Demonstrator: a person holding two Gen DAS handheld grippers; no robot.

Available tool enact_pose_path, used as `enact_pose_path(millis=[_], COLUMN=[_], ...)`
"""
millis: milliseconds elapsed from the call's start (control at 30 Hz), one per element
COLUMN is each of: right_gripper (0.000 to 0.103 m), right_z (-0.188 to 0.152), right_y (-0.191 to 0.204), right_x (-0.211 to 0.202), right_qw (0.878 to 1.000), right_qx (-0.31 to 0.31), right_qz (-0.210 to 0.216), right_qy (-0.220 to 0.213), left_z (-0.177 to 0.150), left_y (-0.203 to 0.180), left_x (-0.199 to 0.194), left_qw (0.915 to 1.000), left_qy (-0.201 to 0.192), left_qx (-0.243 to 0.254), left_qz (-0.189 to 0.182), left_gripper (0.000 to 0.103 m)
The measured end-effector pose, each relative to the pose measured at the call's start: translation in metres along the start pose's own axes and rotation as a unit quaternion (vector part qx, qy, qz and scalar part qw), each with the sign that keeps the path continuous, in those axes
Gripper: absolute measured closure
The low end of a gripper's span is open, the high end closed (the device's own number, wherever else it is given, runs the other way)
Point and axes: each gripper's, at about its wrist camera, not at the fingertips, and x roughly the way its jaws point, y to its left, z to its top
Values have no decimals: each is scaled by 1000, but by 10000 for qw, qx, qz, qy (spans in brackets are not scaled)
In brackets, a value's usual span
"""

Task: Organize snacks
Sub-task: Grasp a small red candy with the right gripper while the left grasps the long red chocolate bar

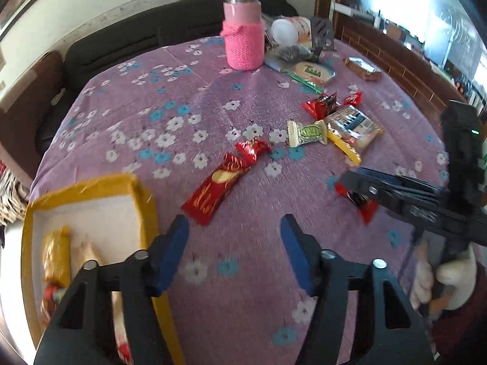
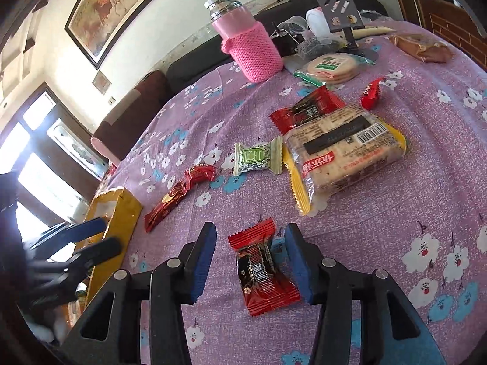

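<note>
My right gripper (image 2: 251, 237) is open, its jaws either side of a red-and-black snack packet (image 2: 260, 269) lying on the purple flowered cloth; it also shows in the left wrist view (image 1: 359, 200) under the right gripper (image 1: 350, 182). My left gripper (image 1: 234, 228) is open and empty, beside a yellow-rimmed box (image 1: 143, 194) that holds several wrapped snacks. A long red wafer packet (image 1: 217, 190) lies just ahead of it. A green candy (image 2: 258, 158), a cracker pack (image 2: 344, 149) and more red packets (image 2: 307, 111) lie further back.
A pink knit-covered bottle (image 2: 249, 42) stands at the table's far side, with round biscuits (image 2: 331, 67), a phone stand (image 2: 341, 12), a white cup (image 1: 284, 32) and a brown packet (image 2: 423, 48) near it. A dark sofa (image 1: 121, 42) lies beyond the table.
</note>
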Motion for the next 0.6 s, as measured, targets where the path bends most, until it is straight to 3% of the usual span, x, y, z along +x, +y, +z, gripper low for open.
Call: enact_pose_path(millis=[233,300,333,433,600], right_gripper=[53,53,53,53,53], right_z=[4,4,4,3,-4], right_y=[-3,-1,0,2,17], right_x=[2,0,-1,1,9], right_qw=[9995,9996,9996,9998,9986], right_qx=[166,110,96,15,-409], right_qz=[230,237,238,162,-164], right_qy=[143,109,99,148,290], left_z=[32,34,34,26,3], left_y=[0,2,4,-4,-15], left_x=[75,78,78,70,52], left_qw=[9960,9966,9967,9970,9977], left_qy=[788,766,789,706,575], left_qx=[377,297,190,315,343], left_qz=[192,60,-21,-101,-97], left_gripper=[41,41,45,78,81])
